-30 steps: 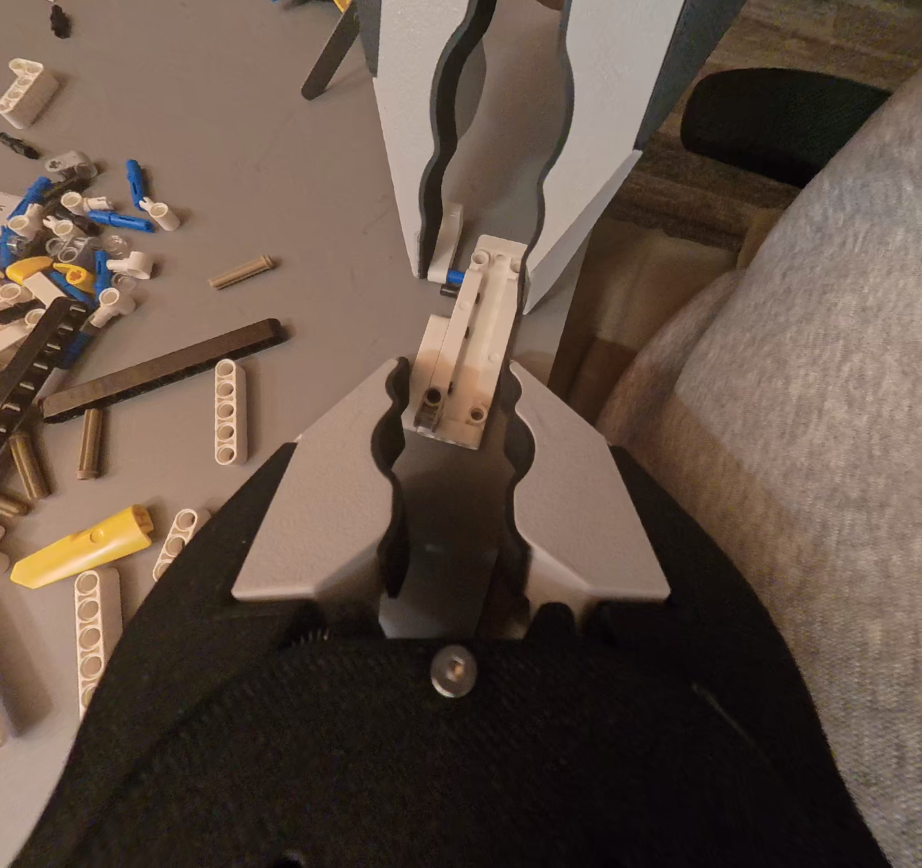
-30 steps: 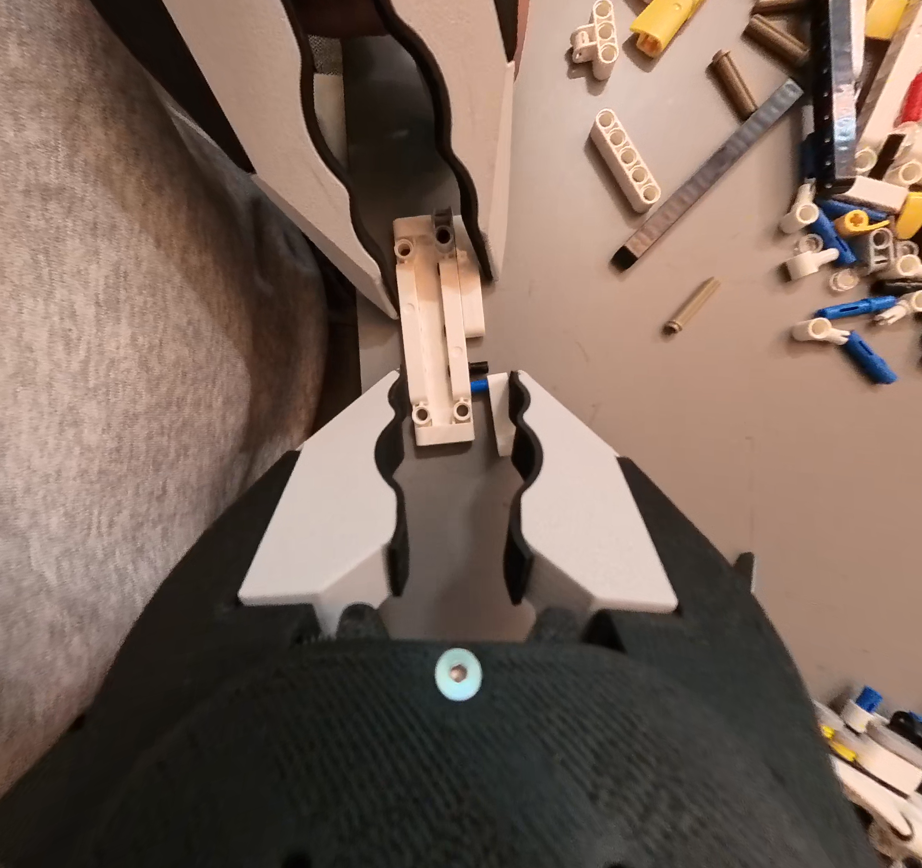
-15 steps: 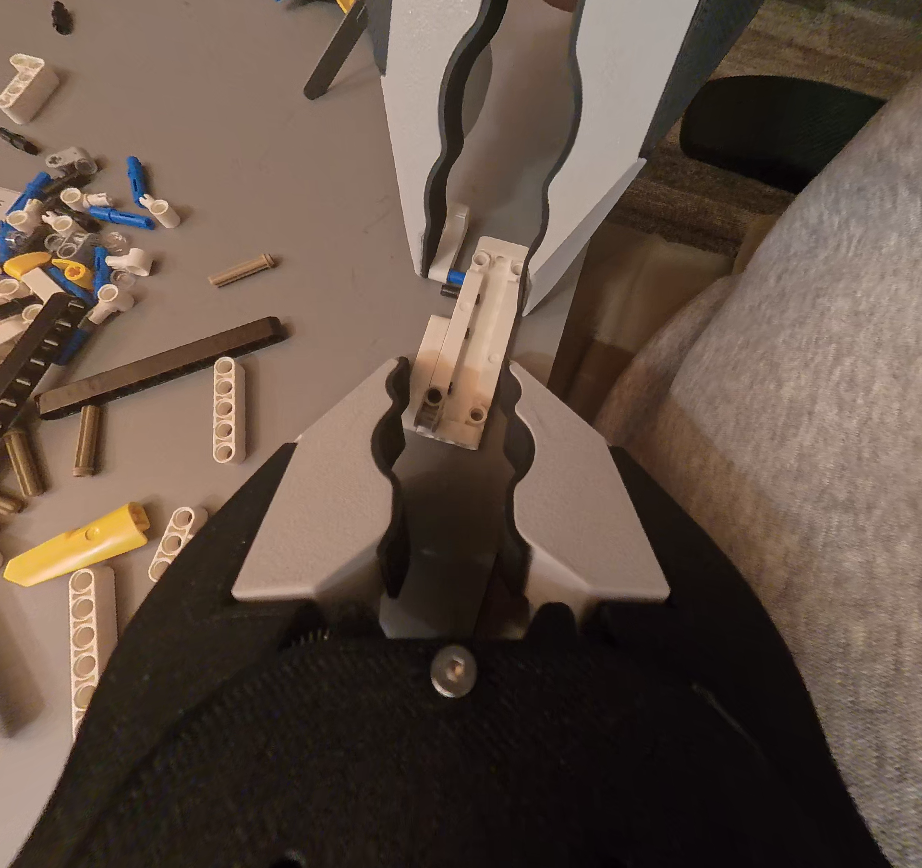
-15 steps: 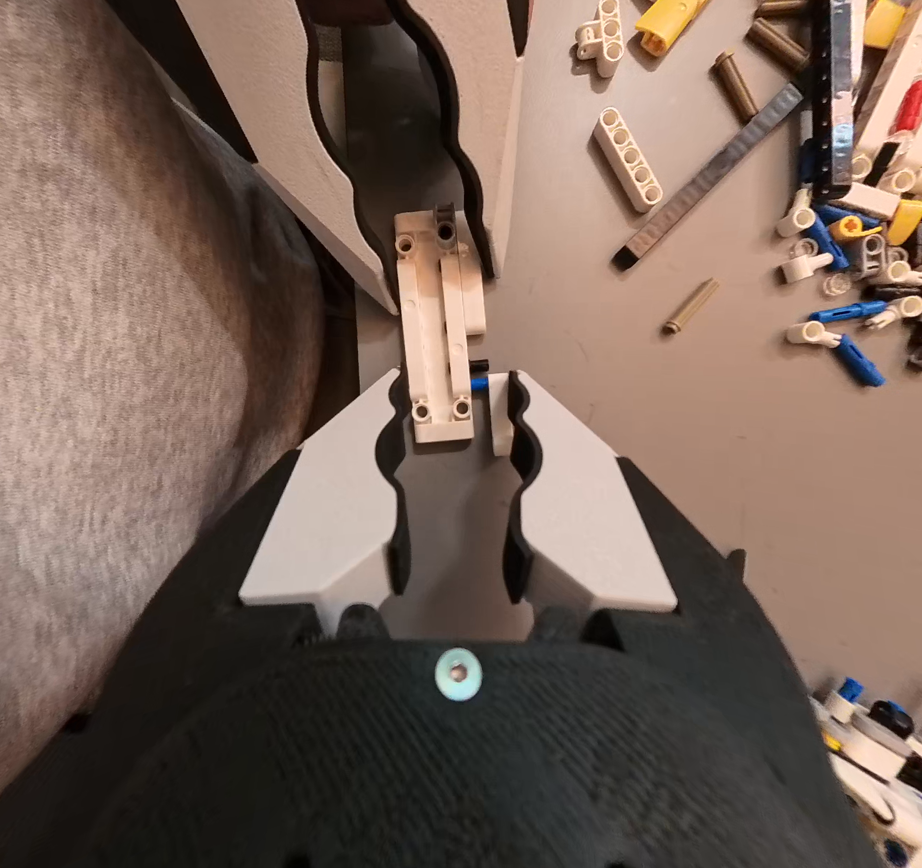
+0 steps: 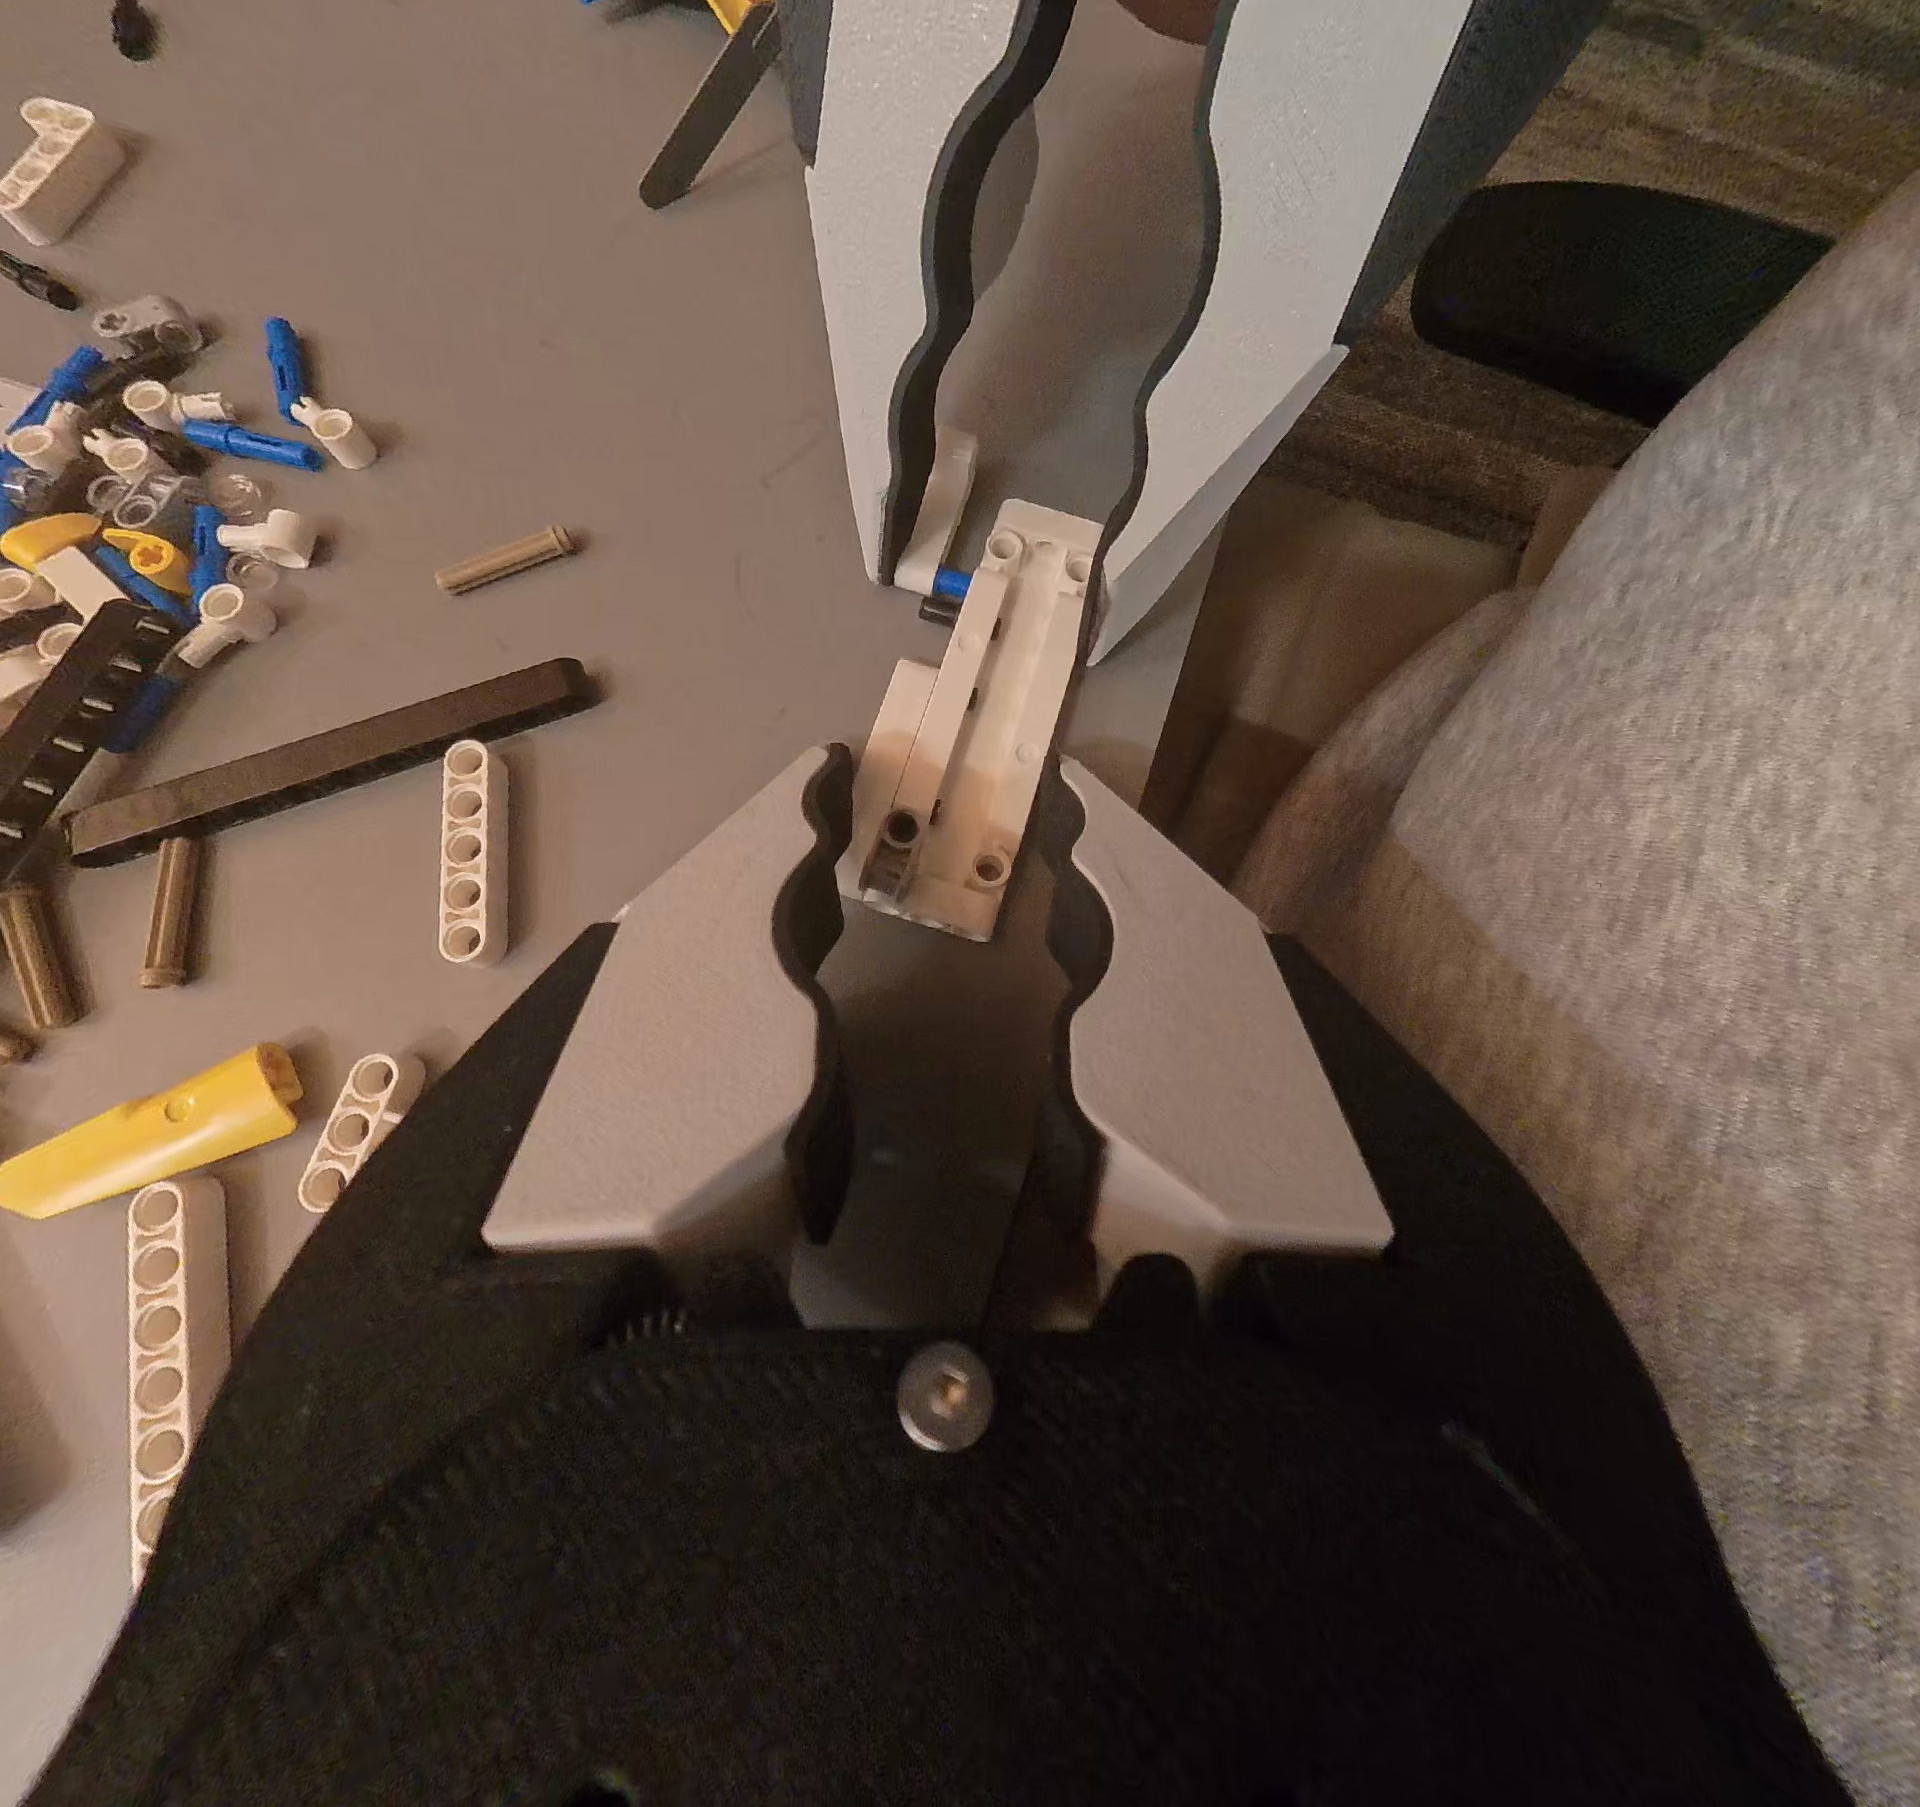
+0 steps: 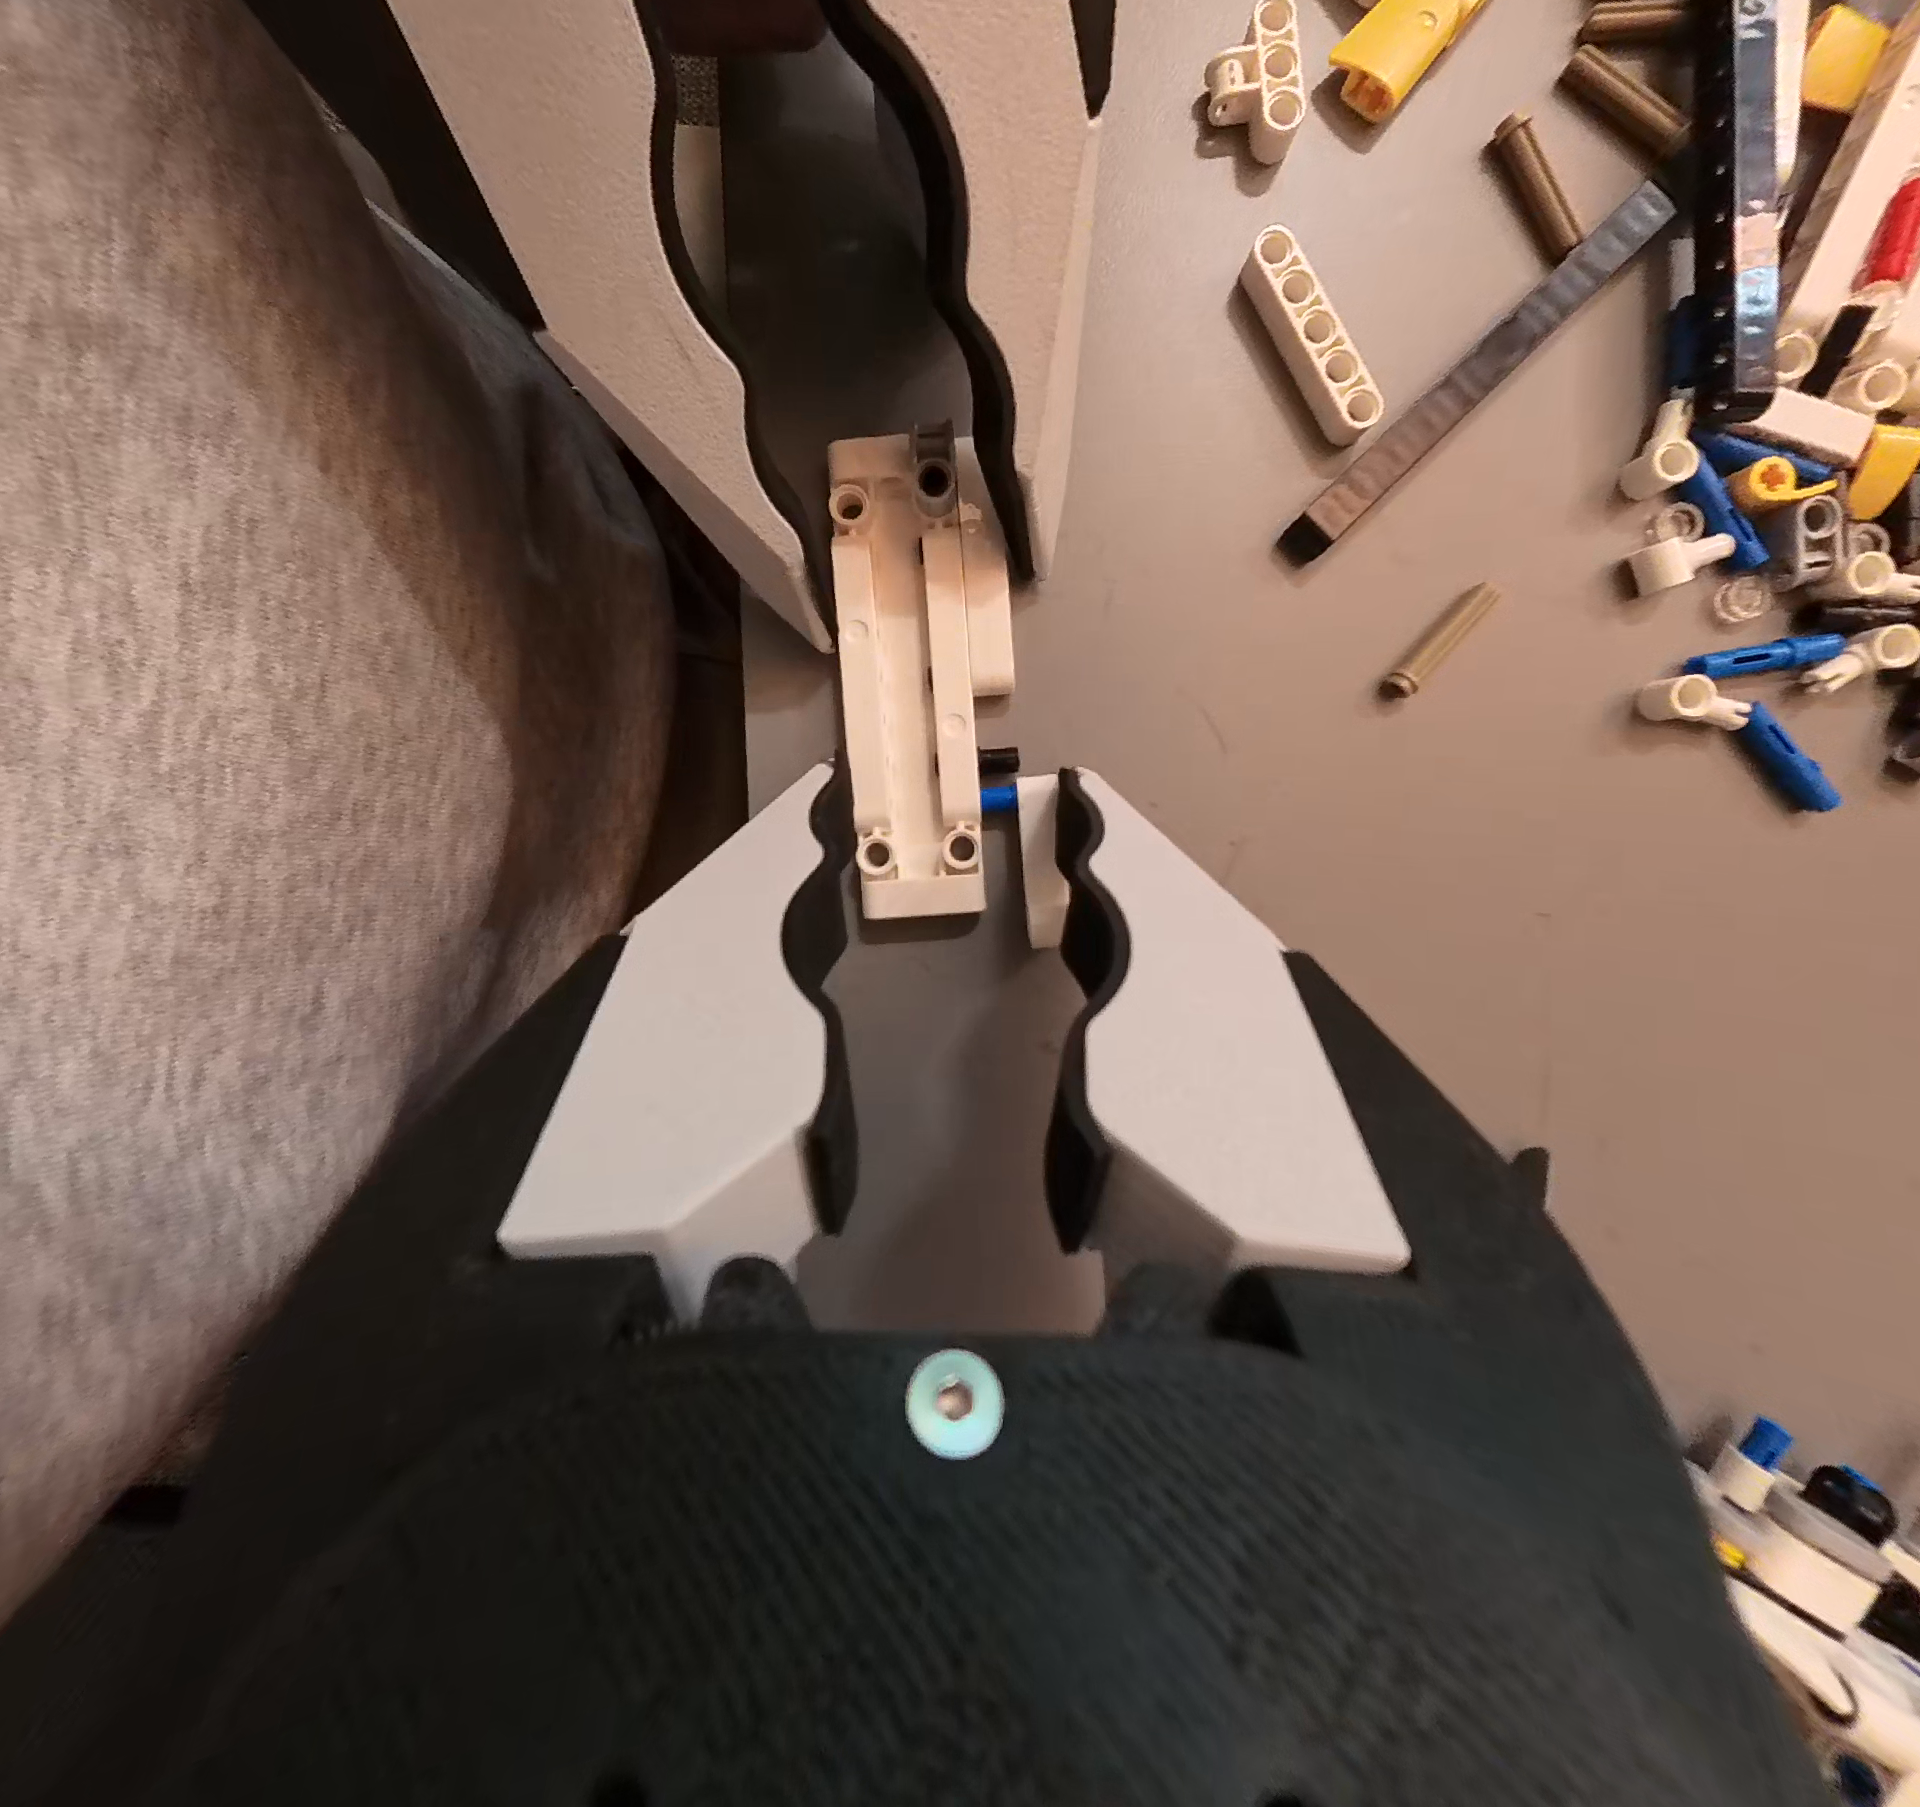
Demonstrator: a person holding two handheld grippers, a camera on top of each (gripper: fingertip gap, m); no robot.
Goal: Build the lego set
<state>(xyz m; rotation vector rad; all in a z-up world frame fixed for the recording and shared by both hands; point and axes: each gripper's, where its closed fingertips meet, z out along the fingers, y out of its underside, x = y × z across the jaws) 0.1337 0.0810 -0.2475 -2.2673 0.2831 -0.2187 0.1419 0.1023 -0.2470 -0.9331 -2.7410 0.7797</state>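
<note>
Spanning the near edge of the grey surface (image 5: 436,230), the white lego assembly (image 5: 977,749) was gripped by left tongs (image 5: 940,858) and right tongs (image 6: 951,858); little had shifted, the small white piece (image 6: 1042,864) seemingly not yet seated on its blue pin (image 6: 997,799).

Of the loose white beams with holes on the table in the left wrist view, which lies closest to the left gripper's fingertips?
The five-hole white beam lying just below the long black beam. The other white beams sit lower left, beside the yellow piece.
</note>
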